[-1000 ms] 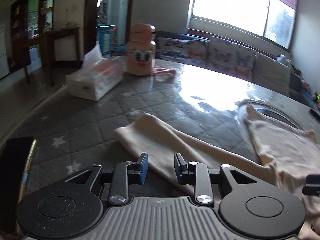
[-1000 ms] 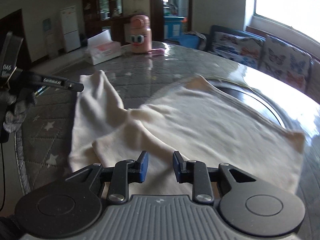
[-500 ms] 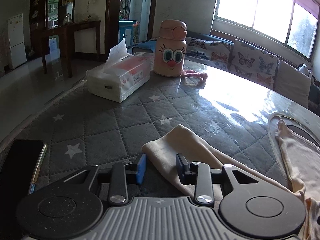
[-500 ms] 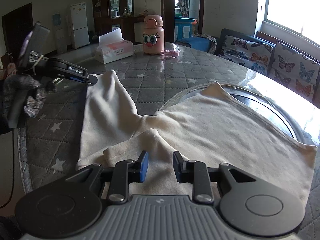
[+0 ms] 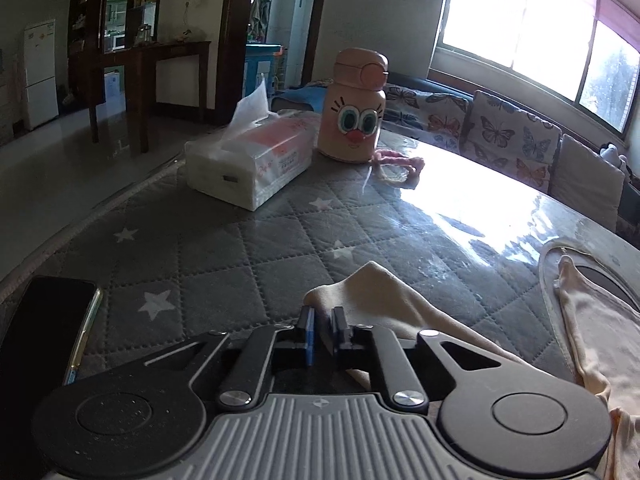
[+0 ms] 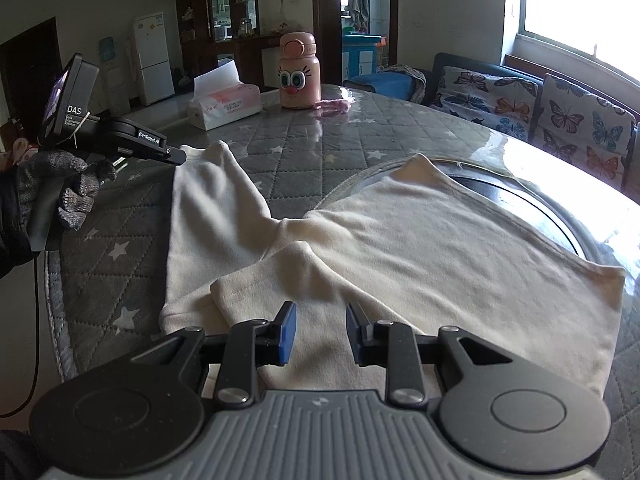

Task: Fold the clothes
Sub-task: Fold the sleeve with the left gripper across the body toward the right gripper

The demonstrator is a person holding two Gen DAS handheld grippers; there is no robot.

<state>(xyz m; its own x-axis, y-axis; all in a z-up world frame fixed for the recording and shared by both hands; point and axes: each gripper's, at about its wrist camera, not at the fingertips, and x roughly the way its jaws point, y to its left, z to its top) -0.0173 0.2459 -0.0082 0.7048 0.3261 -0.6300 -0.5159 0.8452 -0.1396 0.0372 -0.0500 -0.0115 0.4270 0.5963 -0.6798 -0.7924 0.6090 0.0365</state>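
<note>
Cloth is now caught in my left gripper [image 5: 323,326]: a second ago its blue pads stood apart over the sleeve, and now they have drawn nearly together with the cuff edge of the cream garment [image 6: 420,256] pinched between them. My right gripper [image 6: 320,330] has not changed, its fingers spread wide and gripping nothing, hovering low over the nearer sleeve [image 6: 280,280], which lies doubled across the body. To my mind that gives me a hold on the far sleeve [image 5: 372,296], stretched out flat toward the tissue pack [image 5: 250,162], so it can be carried inward; the right one would need to close on fabric before it helps. The garment lies spread on the table [image 5: 224,252], its body partly over a dark round inset. It is soft, thick knit, matte, with stitched hems and shallow rumples. Beneath it, quilted grey padding with white stars lies under a glossy clear cover that throws back the window glare
</note>
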